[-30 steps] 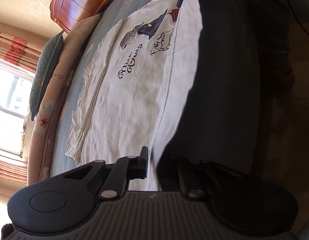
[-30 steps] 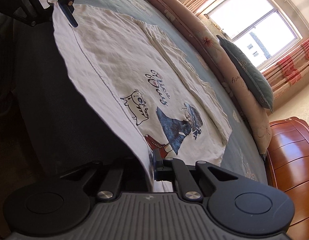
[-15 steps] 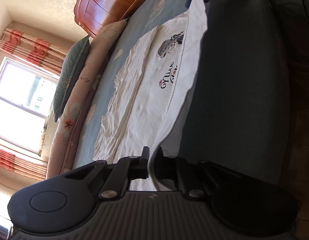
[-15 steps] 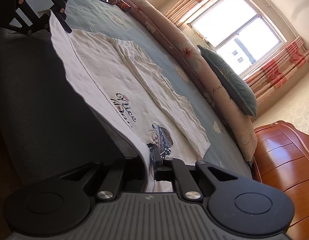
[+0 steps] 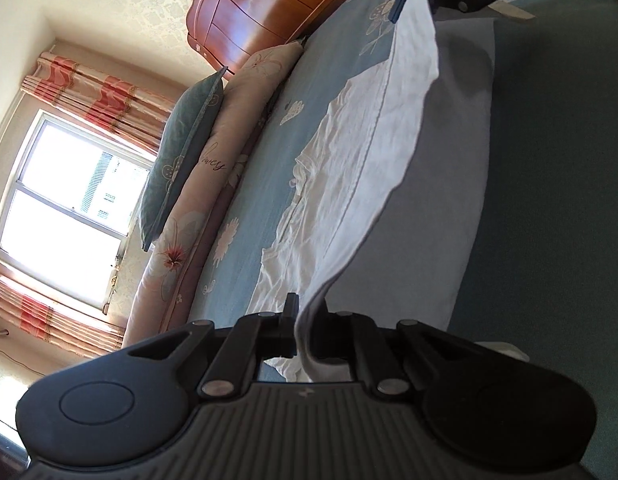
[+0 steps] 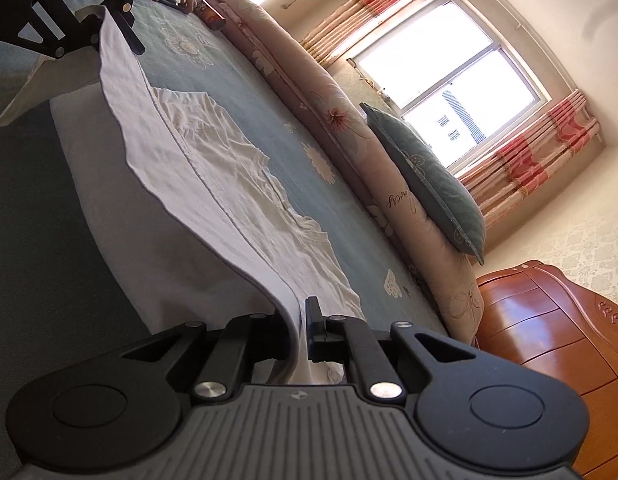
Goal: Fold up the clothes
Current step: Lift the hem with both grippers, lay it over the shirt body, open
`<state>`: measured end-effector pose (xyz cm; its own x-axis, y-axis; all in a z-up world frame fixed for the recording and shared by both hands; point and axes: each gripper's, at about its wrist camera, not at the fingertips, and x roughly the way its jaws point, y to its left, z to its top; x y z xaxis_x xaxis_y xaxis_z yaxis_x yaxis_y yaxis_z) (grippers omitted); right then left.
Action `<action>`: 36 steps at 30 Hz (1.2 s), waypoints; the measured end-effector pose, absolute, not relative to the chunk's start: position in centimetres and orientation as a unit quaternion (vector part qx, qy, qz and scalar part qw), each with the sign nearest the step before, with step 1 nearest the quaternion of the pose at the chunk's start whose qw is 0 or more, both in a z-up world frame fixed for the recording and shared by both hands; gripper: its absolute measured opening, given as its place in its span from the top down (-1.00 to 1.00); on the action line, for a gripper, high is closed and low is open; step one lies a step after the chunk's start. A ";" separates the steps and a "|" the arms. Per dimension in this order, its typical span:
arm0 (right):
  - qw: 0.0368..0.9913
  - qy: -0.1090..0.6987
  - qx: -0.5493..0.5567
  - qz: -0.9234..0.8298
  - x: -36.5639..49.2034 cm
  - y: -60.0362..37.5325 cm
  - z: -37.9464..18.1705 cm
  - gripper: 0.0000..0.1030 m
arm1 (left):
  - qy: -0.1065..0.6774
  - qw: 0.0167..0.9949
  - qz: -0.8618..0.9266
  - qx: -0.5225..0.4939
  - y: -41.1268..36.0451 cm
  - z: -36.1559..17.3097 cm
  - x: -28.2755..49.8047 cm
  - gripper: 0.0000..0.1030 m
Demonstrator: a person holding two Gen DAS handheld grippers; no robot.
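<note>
Left gripper (image 5: 303, 320) is pinching one corner of the white garment (image 5: 373, 152) | right gripper (image 6: 297, 320) is clamping the opposite corner | the held edge is hanging raised between them, the rest lying rumpled on the blue bedspread (image 6: 237, 92) beside the pillows (image 6: 425, 184).

White garment (image 5: 361, 184) on pale-blue floral bedspread (image 5: 333, 80); teal cushion (image 6: 425, 176); red-and-cream striped curtains (image 6: 529, 156).

One white garment (image 5: 373, 152), two grippers, one green pillow (image 6: 429, 184), one window (image 6: 449, 76), one wooden headboard (image 5: 269, 4).
</note>
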<state>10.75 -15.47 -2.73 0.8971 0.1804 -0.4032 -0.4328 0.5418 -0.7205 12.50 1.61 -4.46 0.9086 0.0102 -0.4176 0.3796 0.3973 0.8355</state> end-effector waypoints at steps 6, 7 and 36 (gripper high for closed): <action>0.872 0.130 -0.444 0.159 16.4 -14.5 -2.1 0.84 | 0.173 0.830 -0.096 0.521 2.1 -4.1 18.1 0.88; 0.873 0.128 -0.443 0.157 17.4 -14.3 -2.1 0.84 | 0.173 0.834 -0.094 0.515 2.3 -4.1 19.2 0.88; 0.878 0.202 -0.400 0.169 33.0 -11.8 -8.9 0.83 | 0.234 0.864 -0.103 0.434 6.3 -9.4 33.7 0.73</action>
<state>33.03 -11.84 -8.89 0.8610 0.1351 -0.4902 -0.4587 0.6226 -0.6340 33.66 6.31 -9.37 0.8693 0.0260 -0.4936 0.3805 0.6022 0.7018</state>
